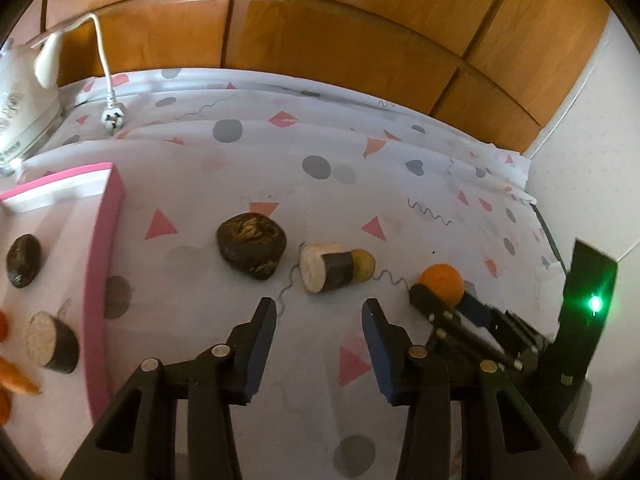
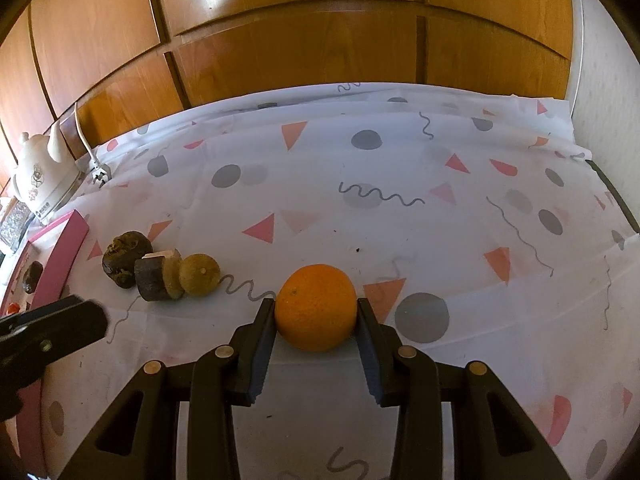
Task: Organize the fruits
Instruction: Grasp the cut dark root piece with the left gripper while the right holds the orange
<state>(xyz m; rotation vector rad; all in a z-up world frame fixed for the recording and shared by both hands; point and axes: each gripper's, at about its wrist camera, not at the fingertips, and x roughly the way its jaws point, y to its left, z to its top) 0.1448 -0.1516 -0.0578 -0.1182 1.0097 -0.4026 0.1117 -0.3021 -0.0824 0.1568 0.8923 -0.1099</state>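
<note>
Right wrist view looks straight along the right gripper (image 2: 316,312), whose two fingers sit on either side of an orange (image 2: 316,307), each pad pressed against its skin, so the jaws are closed as far as the fruit allows. The orange rests on the patterned tablecloth (image 2: 360,208) directly between the fingertips. Ahead and to the left of this gripper lie three more pieces in a row: a small yellow-green round fruit (image 2: 199,274), a cut dark-skinned piece (image 2: 154,278) touching it, and a dark wrinkled lump (image 2: 125,258) just beyond. Further left is the edge of a pink-walled tray (image 2: 60,256), and behind that a white kettle (image 2: 40,176) with its cord and plug (image 2: 98,176).

From the left wrist view, the left gripper (image 1: 319,310) hangs above the cloth with its jaws wide apart and nothing between them. Just ahead of its fingertips lies the cut dark-skinned piece (image 1: 326,267), pale cut face turned left, with the small yellow-green round fruit (image 1: 363,266) against its far right end. The dark wrinkled lump (image 1: 252,245) sits ahead and to the left, apart from the cut piece. To the right, the right gripper (image 1: 438,292) clasps the orange (image 1: 442,284). Well to the left stands the pink-walled tray (image 1: 106,240), holding a dark round piece (image 1: 24,261), another cut dark-skinned chunk (image 1: 52,342) and some orange pieces (image 1: 16,376) at the picture's edge.
</note>
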